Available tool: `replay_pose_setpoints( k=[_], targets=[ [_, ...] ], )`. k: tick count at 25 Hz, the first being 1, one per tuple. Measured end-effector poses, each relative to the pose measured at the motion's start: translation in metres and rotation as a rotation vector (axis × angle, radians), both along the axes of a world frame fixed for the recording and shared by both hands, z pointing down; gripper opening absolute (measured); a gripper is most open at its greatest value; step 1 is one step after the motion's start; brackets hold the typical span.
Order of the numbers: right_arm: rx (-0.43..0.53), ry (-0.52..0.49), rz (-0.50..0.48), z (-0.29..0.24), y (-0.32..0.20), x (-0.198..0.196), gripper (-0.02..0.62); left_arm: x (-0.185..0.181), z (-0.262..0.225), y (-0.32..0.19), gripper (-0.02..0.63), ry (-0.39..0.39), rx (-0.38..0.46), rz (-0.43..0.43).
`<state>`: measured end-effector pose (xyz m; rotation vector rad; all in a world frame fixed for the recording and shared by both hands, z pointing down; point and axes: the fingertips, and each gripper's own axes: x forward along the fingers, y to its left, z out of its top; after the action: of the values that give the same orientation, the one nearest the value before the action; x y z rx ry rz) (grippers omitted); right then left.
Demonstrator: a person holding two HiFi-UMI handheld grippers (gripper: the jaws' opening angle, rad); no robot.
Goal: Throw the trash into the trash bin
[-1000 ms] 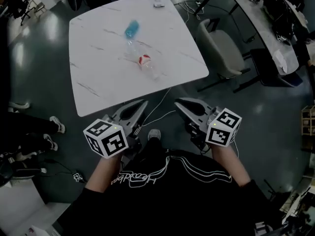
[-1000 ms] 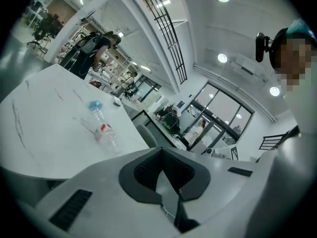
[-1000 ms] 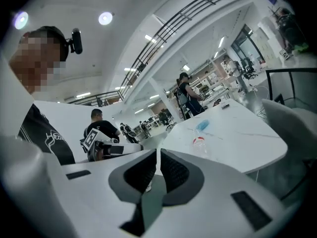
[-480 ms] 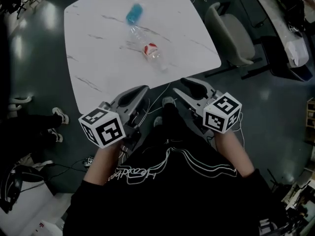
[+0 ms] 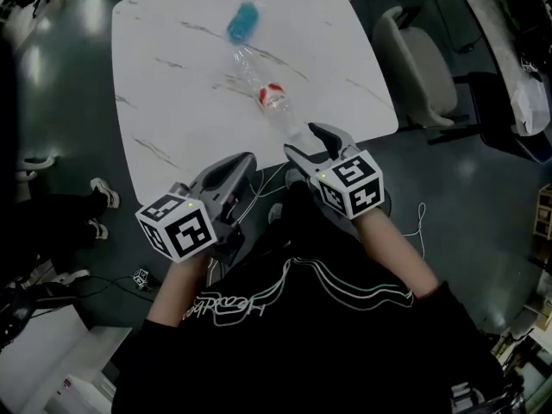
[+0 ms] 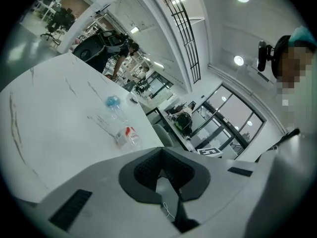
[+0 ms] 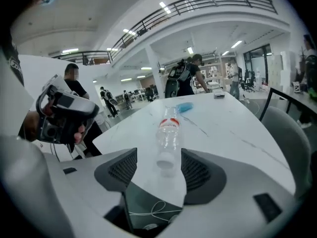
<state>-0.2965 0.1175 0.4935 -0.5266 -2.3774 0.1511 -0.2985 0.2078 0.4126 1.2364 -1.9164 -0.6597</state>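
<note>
Clear plastic bottle [image 5: 273,100] lies near the surface's [image 5: 172,84] near edge, its long axis and cap end pointing straight into the right gripper [image 5: 309,142]. That gripper's jaws have just been opening and stand spread, pinching nothing. Left gripper [image 5: 242,166], jaws pressed together and empty, sits farther off.

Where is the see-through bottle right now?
In the head view the clear bottle lies on the white table, between the blue object and the right gripper.

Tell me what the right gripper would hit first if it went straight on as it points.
Probably the clear bottle lying on the white table, at its cap. The jaws of the right gripper have just been opening, with the cap about between their tips.
</note>
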Motion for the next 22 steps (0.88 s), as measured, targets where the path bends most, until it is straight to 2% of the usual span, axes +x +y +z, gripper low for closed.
replay_pose_setpoints(
  k=[4, 9, 17, 22],
  targets=[
    [0.047, 0.047, 0.037, 0.020, -0.003, -0.013, 0.281, -0.009, 0.008, 0.012, 0.002, 0.019, -0.013, -0.053],
    [0.076, 0.090, 0.039, 0.039, 0.000, -0.019, 0.279, -0.013, 0.013, 0.018, 0.003, 0.057, -0.003, -0.096],
    [0.070, 0.121, 0.019, 0.049, 0.010, -0.025, 0.278, -0.011, 0.018, 0.030, 0.002, 0.081, -0.001, -0.141],
    [0.098, 0.121, 0.049, 0.053, 0.004, -0.026, 0.205, -0.009, 0.021, 0.039, 0.003, 0.091, -0.010, -0.165]
  ],
)
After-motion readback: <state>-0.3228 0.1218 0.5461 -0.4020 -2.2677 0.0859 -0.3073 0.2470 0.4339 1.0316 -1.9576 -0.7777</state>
